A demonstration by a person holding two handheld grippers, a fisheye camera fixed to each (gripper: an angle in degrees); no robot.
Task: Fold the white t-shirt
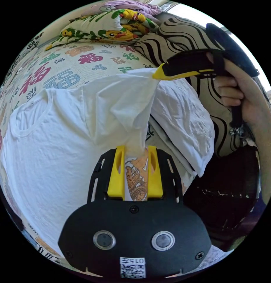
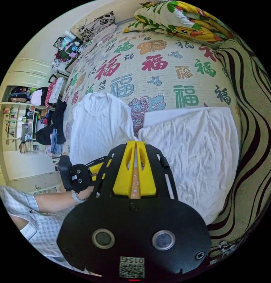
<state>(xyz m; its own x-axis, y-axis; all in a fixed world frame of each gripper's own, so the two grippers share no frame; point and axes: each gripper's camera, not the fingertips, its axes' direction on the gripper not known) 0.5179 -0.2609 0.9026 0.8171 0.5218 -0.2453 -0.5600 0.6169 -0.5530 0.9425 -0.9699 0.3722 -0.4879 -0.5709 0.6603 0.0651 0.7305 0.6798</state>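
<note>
Both grippers clamped on white t-shirt (image 1: 52, 141): left gripper (image 1: 135, 151) and right gripper (image 1: 159, 73) pinch one side edge, lifted off the bed (image 2: 159, 73), presumably to fold inward.

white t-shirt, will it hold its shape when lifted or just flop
Likely floppy: the white t-shirt sags in folds between the left gripper and right gripper. Probably light, as a pinched edge lifts it. It may wrinkle easily, given its creases.
</note>
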